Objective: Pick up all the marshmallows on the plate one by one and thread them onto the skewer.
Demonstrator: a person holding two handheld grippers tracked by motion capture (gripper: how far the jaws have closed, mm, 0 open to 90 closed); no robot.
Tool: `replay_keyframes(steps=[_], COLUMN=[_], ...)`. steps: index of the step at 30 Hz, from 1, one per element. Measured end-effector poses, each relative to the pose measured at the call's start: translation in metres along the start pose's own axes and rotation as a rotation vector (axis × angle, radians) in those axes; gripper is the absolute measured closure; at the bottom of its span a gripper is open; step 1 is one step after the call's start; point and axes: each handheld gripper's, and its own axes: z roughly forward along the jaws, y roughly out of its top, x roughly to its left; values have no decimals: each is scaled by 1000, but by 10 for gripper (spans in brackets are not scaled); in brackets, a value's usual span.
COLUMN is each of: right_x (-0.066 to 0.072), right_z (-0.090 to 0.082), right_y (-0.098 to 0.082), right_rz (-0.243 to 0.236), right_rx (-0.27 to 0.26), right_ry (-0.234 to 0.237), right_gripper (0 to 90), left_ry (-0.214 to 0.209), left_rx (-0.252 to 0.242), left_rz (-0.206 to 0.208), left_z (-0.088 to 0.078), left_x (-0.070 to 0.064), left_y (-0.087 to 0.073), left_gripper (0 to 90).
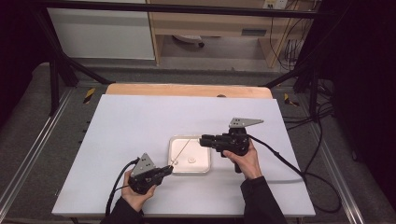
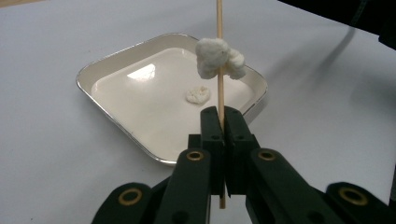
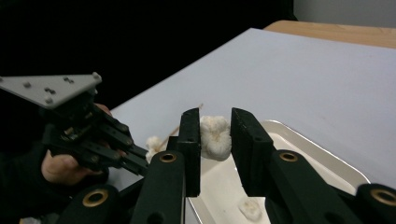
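The left gripper (image 1: 164, 172), nearest to the person, has its jaws pressed together on a thin wooden skewer (image 2: 220, 93). The skewer passes through a white, fluffy lump (image 2: 218, 58), soft like a marshmallow, above a shallow white tray (image 1: 175, 164) with rounded corners and a shiny rim. A second small lump (image 2: 198, 94) lies on the tray floor. Farther off, the right gripper (image 3: 215, 135) holds another white piece (image 3: 215, 136) between its jaws; whether both pads press it is hard to see. The tray stands on a smooth white table (image 1: 140, 121).
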Motion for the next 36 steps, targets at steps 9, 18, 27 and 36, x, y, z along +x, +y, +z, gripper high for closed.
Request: replay_keyframes(steps=[9,18,27,36], right_x=[0,-2,-3,0], right_z=[10,20,24,27], right_y=[5,7,5,1], right_rz=[50,67,85,109], right_rx=[-49,-49,-35,-22], right_ry=[66,87,112,135], right_gripper=[740,740,747,765], left_ry=[-13,-11,-16,-12], left_rx=[-6,-14,-19,-1], left_rz=[12,18,40,64], left_z=[1,0,0,3], left_x=[-2,-2,-3,-4], left_y=[0,1,1,0], left_gripper=[881,881,882,883])
